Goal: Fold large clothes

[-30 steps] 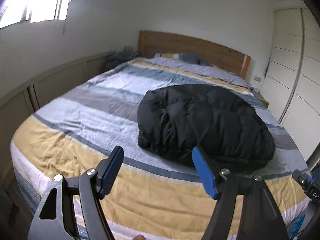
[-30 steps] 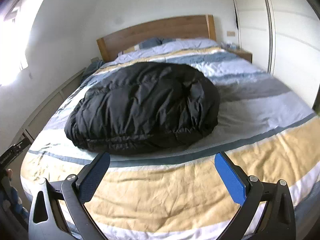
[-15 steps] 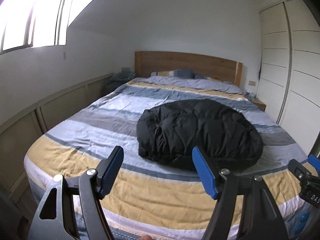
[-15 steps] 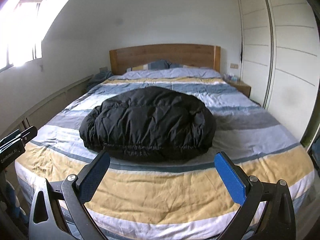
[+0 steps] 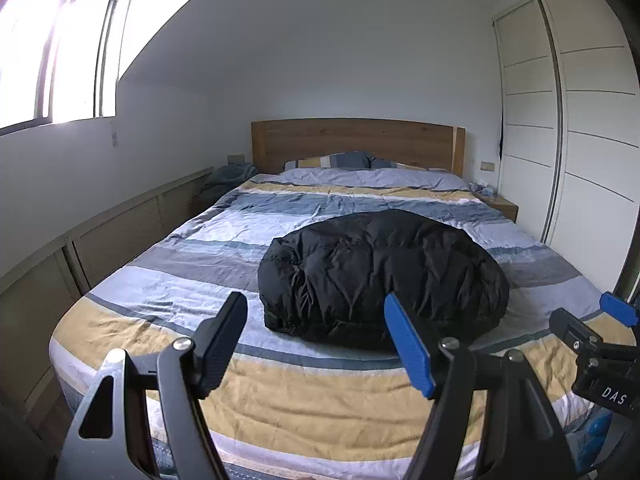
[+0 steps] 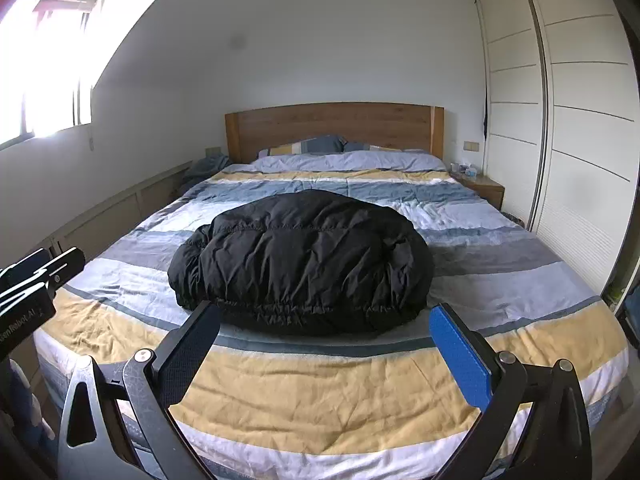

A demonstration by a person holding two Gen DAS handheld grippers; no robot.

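A black puffy jacket [image 6: 304, 260] lies bunched in a rounded heap on the bed [image 6: 320, 392], a little nearer the foot than the middle, resting across the grey and pale blue stripes of the cover with its gathered hem turned toward the cameras. Both sets of tongs hang in the air short of the foot of the bed, well apart from the jacket. The left tongs [image 5: 316, 344] stand wide open with nothing between the black pad and the blue pad, and the right tongs [image 6: 326, 356] are spread just as wide and equally empty. A broad yellow stripe of cover lies between the tongs and the jacket, with nothing on it in the way. At the far end a wooden headboard [image 6: 334, 124] stands against the white wall, with striped pillows [image 6: 308, 146] in front of it. A low run of panelled cabinets [image 5: 116, 236] lines the window side, under a bright window [image 5: 56, 48]. On the other side a small bedside table [image 6: 480, 186] with a few small items sits by a tall white wardrobe [image 6: 560, 120] with sliding doors.
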